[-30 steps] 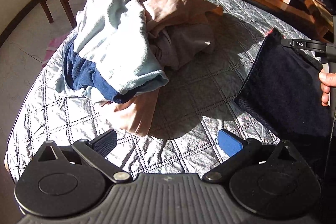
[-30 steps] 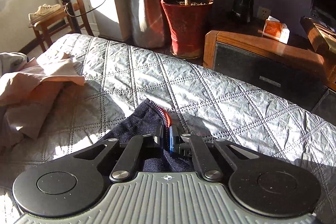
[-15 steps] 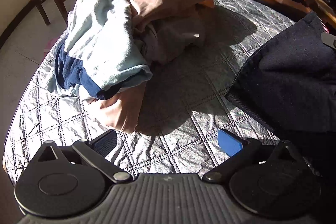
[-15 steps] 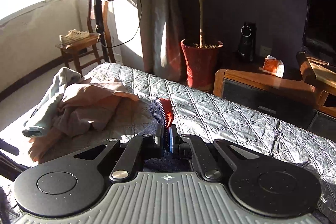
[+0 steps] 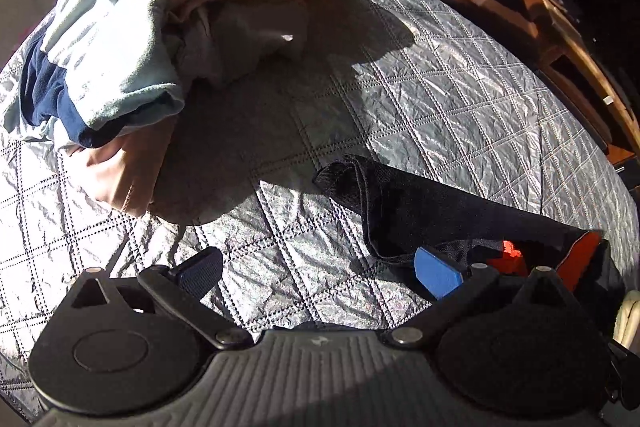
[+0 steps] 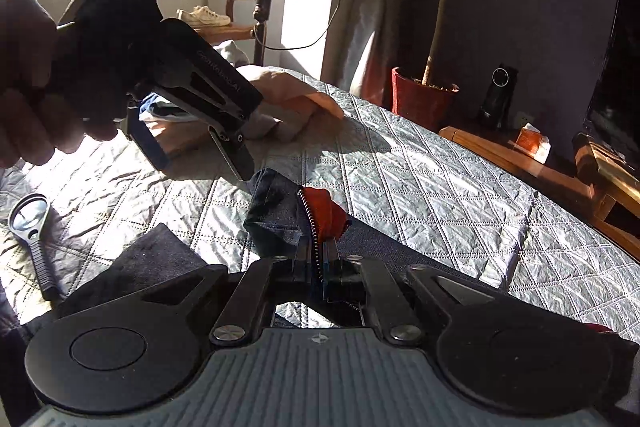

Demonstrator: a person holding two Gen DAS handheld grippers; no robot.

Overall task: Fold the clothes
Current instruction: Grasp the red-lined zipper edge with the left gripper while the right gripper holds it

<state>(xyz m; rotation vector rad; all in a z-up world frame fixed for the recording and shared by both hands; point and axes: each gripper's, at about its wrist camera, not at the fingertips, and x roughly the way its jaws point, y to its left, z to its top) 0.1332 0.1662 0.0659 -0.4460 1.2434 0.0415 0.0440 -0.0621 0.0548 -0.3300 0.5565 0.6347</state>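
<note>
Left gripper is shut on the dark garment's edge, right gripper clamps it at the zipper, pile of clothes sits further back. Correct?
Not quite: the left gripper is open and holds nothing, as the left wrist view shows. The right gripper does clamp the dark garment at the zipper, and the pile of clothes sits further back.

Quilted grey bedspread (image 5: 440, 99) under clothes heap (image 5: 120, 27), dark garment (image 5: 420, 211), magnifying glass (image 6: 32, 231).

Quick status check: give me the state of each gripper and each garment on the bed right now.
Left gripper: open, holding nothing.
Right gripper: shut on the dark garment's zipper edge.
Dark garment: partly laid on the quilt, red lining showing.
Clothes pile: crumpled, unfolded.
</note>
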